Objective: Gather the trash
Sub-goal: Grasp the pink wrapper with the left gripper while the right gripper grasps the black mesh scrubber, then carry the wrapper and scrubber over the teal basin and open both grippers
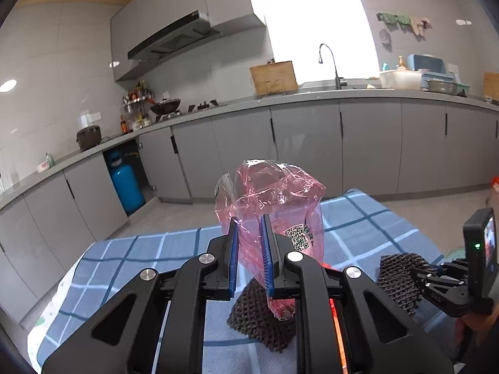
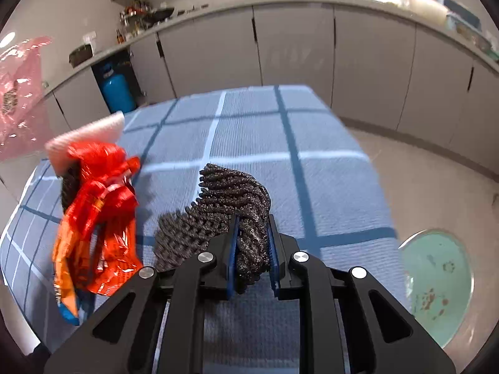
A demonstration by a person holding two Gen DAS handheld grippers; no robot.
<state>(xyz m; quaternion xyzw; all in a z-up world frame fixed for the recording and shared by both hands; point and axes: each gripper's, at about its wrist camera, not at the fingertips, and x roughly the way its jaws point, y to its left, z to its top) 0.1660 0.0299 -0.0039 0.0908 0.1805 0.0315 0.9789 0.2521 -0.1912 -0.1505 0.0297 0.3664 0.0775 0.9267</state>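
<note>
My left gripper [image 1: 249,221] is shut on a crumpled pink see-through plastic bag [image 1: 274,193] that stands up above the blue pads; the same bag [image 2: 18,93] shows at the far left of the right wrist view. Below it a black foam net [image 1: 259,321] lies on the blue checked tablecloth [image 1: 131,249]. My right gripper [image 2: 252,221] is shut on another black foam net [image 2: 230,193], whose free end rests on the cloth. In the left wrist view that gripper [image 1: 418,275] sits at the right edge. An orange-red wrapper [image 2: 99,212] and a white foam piece [image 2: 87,137] sit blurred at the left.
A teal round bin [image 2: 436,280] stands on the floor right of the table. Grey kitchen cabinets [image 1: 312,143] and a counter run along the back, with a blue gas cylinder [image 1: 126,184] in an open bay at the left.
</note>
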